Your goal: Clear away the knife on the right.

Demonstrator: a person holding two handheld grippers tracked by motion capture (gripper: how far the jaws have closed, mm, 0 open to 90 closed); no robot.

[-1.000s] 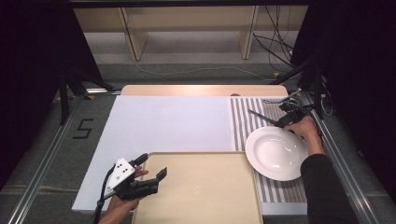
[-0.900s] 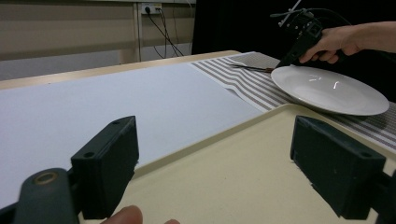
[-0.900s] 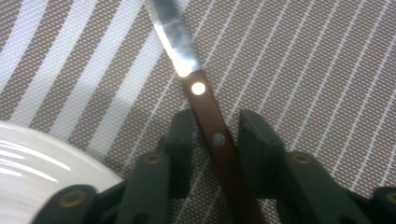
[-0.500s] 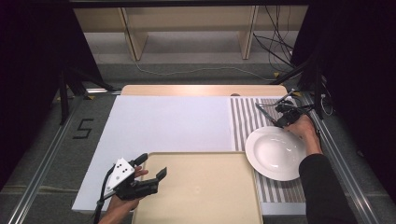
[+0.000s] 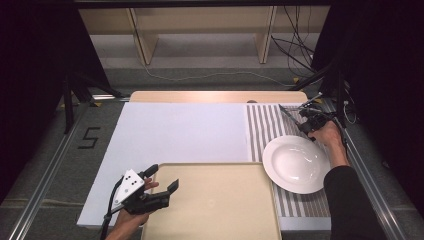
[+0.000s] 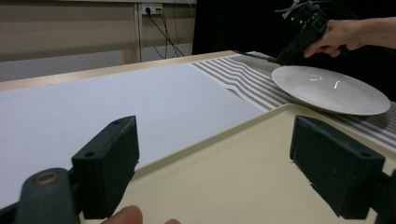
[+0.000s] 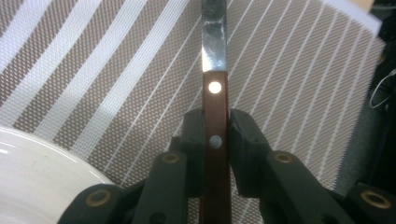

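Note:
A knife with a brown wooden handle [image 7: 215, 100] and a steel blade [image 7: 214, 32] lies over the striped placemat [image 5: 265, 125], just beyond the white plate [image 5: 295, 164]. My right gripper [image 7: 215, 123] is shut on the handle. Its jaws have just been closing with the handle between them, and both pads now press its sides. In the high view the right gripper [image 5: 305, 125] is at the plate's far rim, the blade [image 5: 289, 115] pointing left and away. My left gripper [image 5: 163, 176] stands open, with nothing between its fingers, over the near-left corner of the beige tray [image 5: 215, 205].
A white mat [image 5: 185, 130] covers the table's middle and left. In the left gripper view the tray [image 6: 243, 172] runs under the left gripper [image 6: 224, 163], with the plate [image 6: 327, 88] and the right gripper [image 6: 299, 39] farther off. Shelving and cables stand behind the table.
The right hand has shifted only slightly near the plate's far rim, with the knife still at its jaws. The left gripper has stayed where it was, open over the tray corner.

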